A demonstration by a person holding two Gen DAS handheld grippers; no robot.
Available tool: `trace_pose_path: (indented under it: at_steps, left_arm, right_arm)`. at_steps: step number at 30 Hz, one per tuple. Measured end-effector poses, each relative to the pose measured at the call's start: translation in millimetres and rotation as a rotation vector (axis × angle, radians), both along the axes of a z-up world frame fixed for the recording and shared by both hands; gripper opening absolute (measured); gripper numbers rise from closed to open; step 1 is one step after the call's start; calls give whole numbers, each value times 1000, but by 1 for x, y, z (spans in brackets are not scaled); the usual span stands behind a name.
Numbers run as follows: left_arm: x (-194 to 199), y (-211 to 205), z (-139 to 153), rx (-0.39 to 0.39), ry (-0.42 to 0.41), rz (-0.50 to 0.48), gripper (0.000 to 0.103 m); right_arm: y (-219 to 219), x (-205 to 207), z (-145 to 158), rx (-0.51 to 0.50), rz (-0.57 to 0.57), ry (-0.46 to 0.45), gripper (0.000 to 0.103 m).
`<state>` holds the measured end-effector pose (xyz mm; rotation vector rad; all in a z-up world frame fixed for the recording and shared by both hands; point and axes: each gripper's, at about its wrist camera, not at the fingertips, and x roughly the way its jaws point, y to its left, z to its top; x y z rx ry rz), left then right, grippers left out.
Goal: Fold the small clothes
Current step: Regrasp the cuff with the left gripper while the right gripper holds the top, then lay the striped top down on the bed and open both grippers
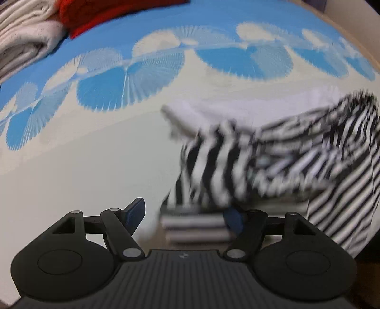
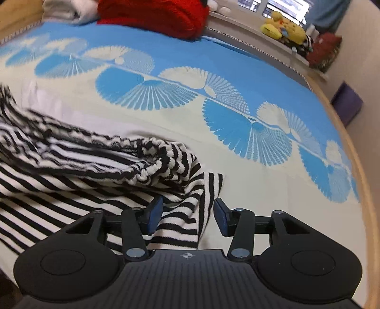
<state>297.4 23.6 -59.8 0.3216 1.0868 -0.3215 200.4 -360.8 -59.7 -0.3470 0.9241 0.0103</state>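
Black-and-white striped garment (image 2: 99,171) bunched and partly doubled over on the cream part of the bedspread (image 2: 237,166), well short of its blue fan border. Left hand-held gripper (image 1: 185,216) spread wide over the garment's near corner, gripping nothing; right hand-held gripper (image 2: 188,217) likewise parted, straddling a hem edge without pinching. Red cushion (image 2: 152,16) and folded white bedding (image 1: 26,45) beyond the garment at the far end of the bedspread.

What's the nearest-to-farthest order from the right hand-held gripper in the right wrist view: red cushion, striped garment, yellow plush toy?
1. Striped garment: lies right at the right hand-held gripper, lower left.
2. Red cushion: far end of the bed, top centre.
3. Yellow plush toy: on the ledge beyond the bed, top right.
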Motion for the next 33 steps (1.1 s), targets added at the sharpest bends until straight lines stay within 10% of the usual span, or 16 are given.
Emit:
trace_pose_path:
  at_steps: [10, 15, 18, 24, 28, 33]
  left_arm:
    - [45, -35, 1, -88, -115, -51, 75]
    - [58, -31, -2, -123, -128, -73, 27]
    - [72, -21, 0, -141, -159, -34, 7]
    - [87, -2, 37, -241, -400, 178, 5]
    - [100, -36, 11, -90, -323, 141, 5]
    - [123, -27, -20, -94, -122, 274, 17]
  right_arm:
    - [5, 58, -25, 38, 22, -26, 51]
    - [5, 83, -32, 84, 45, -22, 49]
    - [6, 92, -35, 117, 81, -23, 8]
    - [-24, 98, 18, 303, -118, -330, 3]
    - [-20, 118, -10, 216, -191, -227, 3]
    - [-8, 135, -35, 199, -223, -134, 8]
